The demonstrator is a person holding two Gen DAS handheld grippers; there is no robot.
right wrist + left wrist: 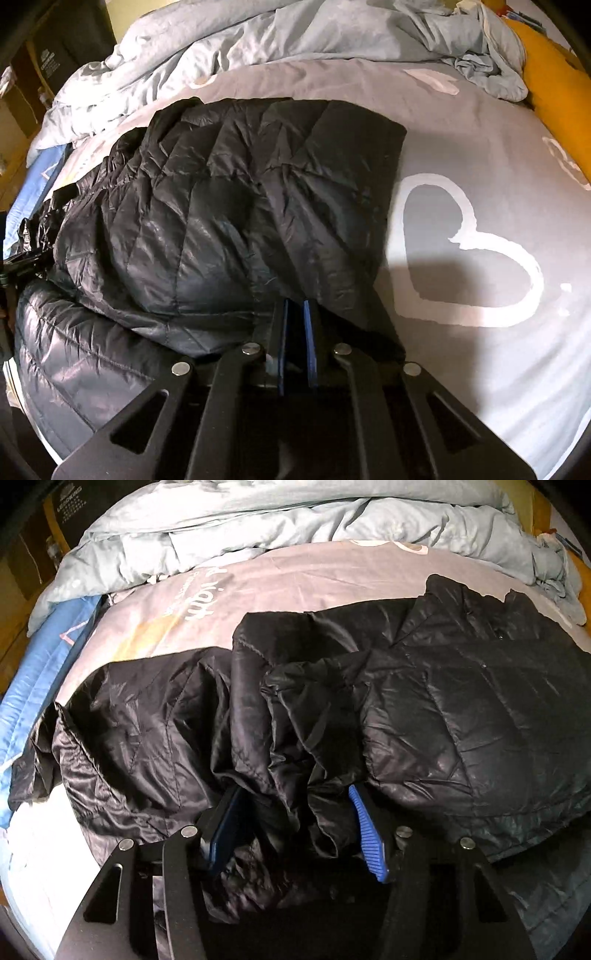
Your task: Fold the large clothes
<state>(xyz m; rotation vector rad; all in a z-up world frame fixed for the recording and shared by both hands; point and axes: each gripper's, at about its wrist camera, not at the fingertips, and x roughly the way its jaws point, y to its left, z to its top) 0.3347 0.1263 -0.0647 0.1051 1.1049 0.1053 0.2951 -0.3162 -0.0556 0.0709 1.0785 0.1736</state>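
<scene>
- The black puffer jacket [461, 709] lies across my bed, on a grey sheet [480, 350] printed with white hearts [461, 254]; in the right wrist view its quilted body [221, 206] spreads from the middle of the bed off to the left edge.
- In the left wrist view I see the jacket bunched: a smooth quilted panel to the right, a crumpled sleeve or flap [122, 731] trailing out to the left, and a rumpled ridge of fabric running down the middle toward my tool.
- My left gripper [295, 805] points steeply down into that ridge. Its jaws stand partly apart, and a thick fold of the black fabric sits between the blue pads [365, 827]; I cannot tell from here whether the pads actually press on it.
- My right gripper [295, 306] sits at the near hem of the jacket, close to its right corner. Its jaws are drawn narrow, the two blue pads [309, 332] almost together, with the hem draped over the fingertips and pinched between them.
- Behind the jacket a rumpled light blue duvet [277, 40] is heaped along the far side of the bed.
- A yellow pillow or cushion [554, 85] shows at the far right, and a blue cloth [40, 679] lies along the left edge of the bed.
</scene>
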